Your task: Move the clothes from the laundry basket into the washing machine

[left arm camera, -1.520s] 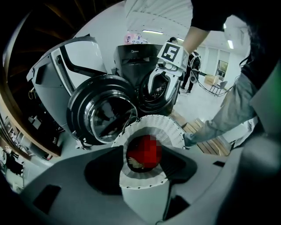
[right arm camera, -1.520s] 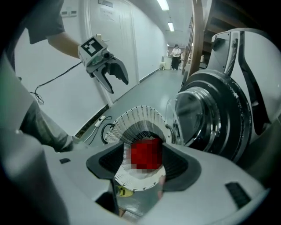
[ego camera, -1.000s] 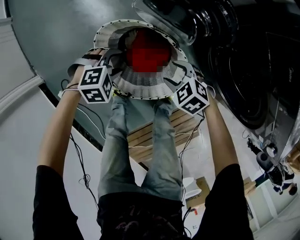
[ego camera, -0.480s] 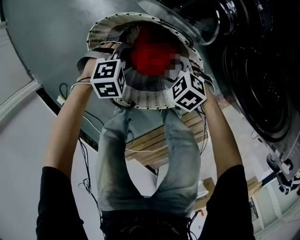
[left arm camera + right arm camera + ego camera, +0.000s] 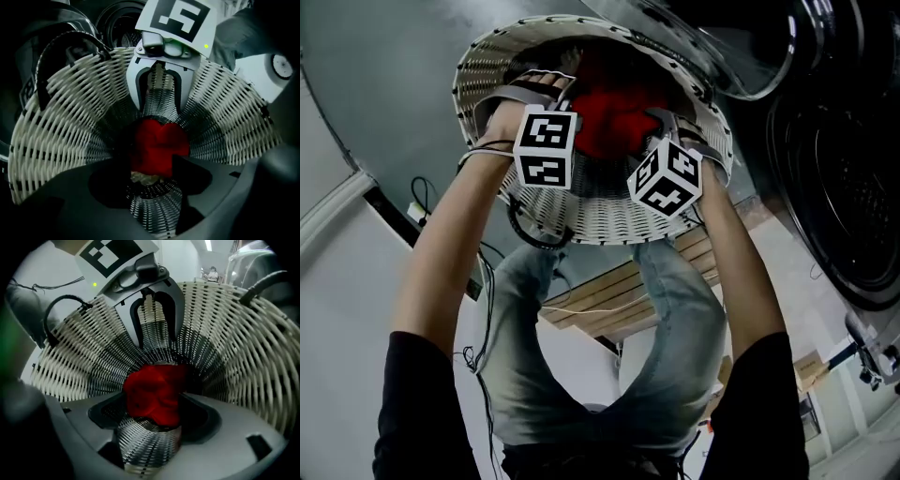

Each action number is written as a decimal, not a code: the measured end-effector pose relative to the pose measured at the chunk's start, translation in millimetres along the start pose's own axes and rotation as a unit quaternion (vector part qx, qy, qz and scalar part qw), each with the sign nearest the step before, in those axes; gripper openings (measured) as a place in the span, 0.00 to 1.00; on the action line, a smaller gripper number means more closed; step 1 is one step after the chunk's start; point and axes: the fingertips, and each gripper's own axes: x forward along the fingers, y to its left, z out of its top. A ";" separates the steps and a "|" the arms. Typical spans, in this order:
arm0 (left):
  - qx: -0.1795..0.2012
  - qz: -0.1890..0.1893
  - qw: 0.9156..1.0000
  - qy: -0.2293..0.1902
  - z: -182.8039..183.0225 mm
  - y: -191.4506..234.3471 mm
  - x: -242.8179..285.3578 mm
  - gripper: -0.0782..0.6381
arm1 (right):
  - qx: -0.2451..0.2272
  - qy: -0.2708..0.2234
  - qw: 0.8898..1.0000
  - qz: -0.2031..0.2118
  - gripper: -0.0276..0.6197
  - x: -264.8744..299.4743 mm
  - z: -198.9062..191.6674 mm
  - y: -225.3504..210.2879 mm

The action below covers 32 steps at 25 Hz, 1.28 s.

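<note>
Reaching down into the laundry basket (image 5: 487,70), both grippers point at its bottom, where the red garment (image 5: 614,112) lies as a bunched heap. In the head view the left gripper (image 5: 542,86) is at 9 o'clock of the heap and the right gripper (image 5: 677,131) at 4 o'clock, so the cloth sits between the two.

In the left gripper view, the jaws of the left gripper (image 5: 150,171) are wide apart and have just been opening. The garment (image 5: 159,145) lies at 12 o'clock, straight ahead in the gap, but the pads do not press it. A small pale scrap (image 5: 143,177) shows under its near edge; I cannot tell what it is.

In the right gripper view, the right gripper (image 5: 152,420) is also spread wide, its jaws just opening too, and it holds nothing. The garment (image 5: 157,394) fills the gap at 12 o'clock and looks bigger here, so I judge that the right hand is a little nearer.

The heap has no clear long axis, so either jaw line should catch it. The washing machine (image 5: 853,206) stands at 3 o'clock of the basket.
</note>
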 end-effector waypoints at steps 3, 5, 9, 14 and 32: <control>0.017 -0.002 1.000 0.004 -6.2 0.3 17.8 0.52 | -0.002 0.012 1.000 -0.002 0.59 20.2 -7.6 -1.9; 0.027 -0.009 1.000 0.010 -13.1 -2.6 31.3 0.53 | 0.006 0.016 1.000 0.000 0.60 33.2 -11.6 -1.8; 0.029 -0.021 0.999 0.025 -31.7 -2.4 58.7 0.56 | 0.018 0.025 1.000 0.003 0.64 61.1 -19.2 -4.4; 0.032 -0.034 0.998 0.036 -44.5 -1.8 94.6 0.62 | 0.038 0.034 0.999 0.000 0.68 97.5 -34.8 -7.5; 0.079 -0.045 0.993 0.071 -69.0 -9.5 183.3 0.63 | 0.015 0.140 0.990 -0.004 0.53 182.7 -89.6 -15.3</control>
